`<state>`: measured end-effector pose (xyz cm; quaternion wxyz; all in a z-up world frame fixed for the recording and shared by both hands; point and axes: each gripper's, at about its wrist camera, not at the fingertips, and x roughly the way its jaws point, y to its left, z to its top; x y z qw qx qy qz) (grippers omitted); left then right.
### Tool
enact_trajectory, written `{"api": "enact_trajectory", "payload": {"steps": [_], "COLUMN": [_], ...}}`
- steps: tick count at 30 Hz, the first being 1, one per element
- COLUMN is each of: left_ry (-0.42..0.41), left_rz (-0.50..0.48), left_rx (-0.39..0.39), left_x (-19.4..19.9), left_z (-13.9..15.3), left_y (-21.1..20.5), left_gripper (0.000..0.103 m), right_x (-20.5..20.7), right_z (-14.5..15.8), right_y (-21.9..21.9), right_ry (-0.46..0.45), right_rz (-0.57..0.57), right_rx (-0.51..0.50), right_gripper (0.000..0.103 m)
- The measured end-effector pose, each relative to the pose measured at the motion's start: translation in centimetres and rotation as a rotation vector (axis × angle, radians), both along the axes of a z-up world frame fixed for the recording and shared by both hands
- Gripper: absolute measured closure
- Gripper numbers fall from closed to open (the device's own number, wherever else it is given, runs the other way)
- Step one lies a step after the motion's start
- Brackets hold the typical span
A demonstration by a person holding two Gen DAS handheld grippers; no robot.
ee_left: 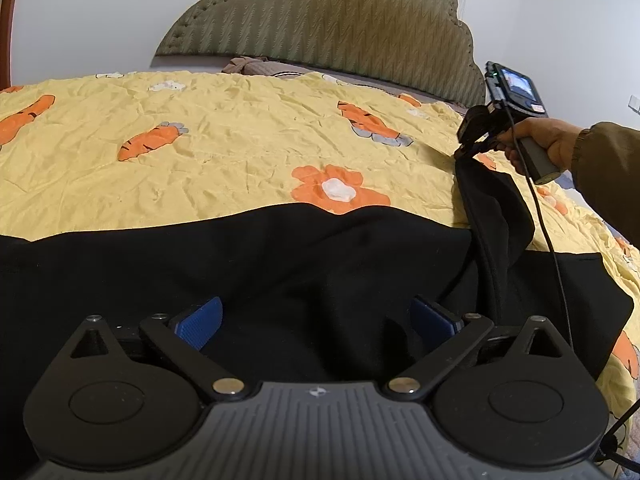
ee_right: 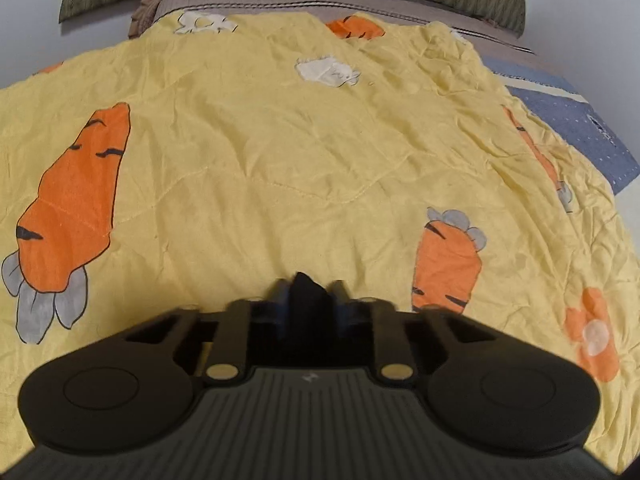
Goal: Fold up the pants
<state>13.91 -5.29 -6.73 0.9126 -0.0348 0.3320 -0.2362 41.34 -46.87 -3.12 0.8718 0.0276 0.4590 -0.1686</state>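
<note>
Black pants (ee_left: 280,272) lie spread across the near part of a yellow bedspread with orange carrots. My left gripper (ee_left: 316,322) hovers just over them, wide open, its blue pads (ee_left: 200,322) apart with only flat cloth beneath. At the right of the left wrist view, my right gripper (ee_left: 464,152) is held by a hand and pinches a raised corner of the pants (ee_left: 496,208), which hangs down from it in a fold. In the right wrist view, that gripper (ee_right: 310,300) is shut on a black tuft of the pants (ee_right: 308,292).
The yellow bedspread (ee_left: 240,152) covers the bed back to a green padded headboard (ee_left: 340,28). A blue dotted sheet (ee_right: 572,128) shows at the bed's far right edge. A black cable (ee_left: 552,248) hangs from the right gripper over the pants. A sleeved arm (ee_left: 600,168) reaches in from the right.
</note>
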Motion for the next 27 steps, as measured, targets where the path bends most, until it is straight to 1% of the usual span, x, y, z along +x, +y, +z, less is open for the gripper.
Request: {"api": "enact_trajectory", "payload": {"steps": [2, 4, 7, 9, 12, 17, 20, 23, 25, 27], "left_ry": [0.001, 0.0, 0.0, 0.0, -0.001, -0.003, 0.005, 0.014, 0.025, 0.037], "left_rz": [0.0, 0.001, 0.0, 0.0, 0.001, 0.001, 0.004, 0.006, 0.012, 0.023], "left_rx": [0.0, -0.001, -0.001, -0.001, -0.001, -0.009, -0.04, -0.07, -0.084, -0.098], "left_x": [0.0, 0.0, 0.0, 0.0, 0.0, -0.1, 0.0, 0.1, 0.1, 0.0], "left_z": [0.0, 0.0, 0.0, 0.0, 0.0, 0.1, 0.1, 0.2, 0.4, 0.6], "left_y": [0.0, 0.0, 0.0, 0.0, 0.0, 0.1, 0.6, 1.0, 1.2, 1.4], "left_gripper": [0.002, 0.002, 0.002, 0.002, 0.002, 0.002, 0.002, 0.002, 0.002, 0.002], "right_x": [-0.6, -1.5, -3.5, -5.6, -9.9, -18.5, -23.8, -29.1, -32.3, -35.7], "right_z": [0.6, 1.5, 3.7, 5.3, 7.8, 10.8, 11.6, 11.5, 10.8, 9.4], "right_y": [-0.2, -0.4, -0.7, -1.3, -2.8, -6.6, -8.9, -10.8, -11.8, -13.3], "right_ry": [-0.024, -0.054, -0.126, -0.178, -0.253, -0.368, -0.422, -0.47, -0.491, -0.513], "right_rz": [-0.01, -0.016, -0.032, -0.048, -0.09, -0.192, -0.243, -0.289, -0.326, -0.374], "right_rx": [0.011, 0.014, 0.018, 0.027, 0.053, 0.153, 0.206, 0.255, 0.274, 0.326], "right_gripper": [0.093, 0.094, 0.094, 0.094, 0.094, 0.094, 0.094, 0.095, 0.095, 0.095]}}
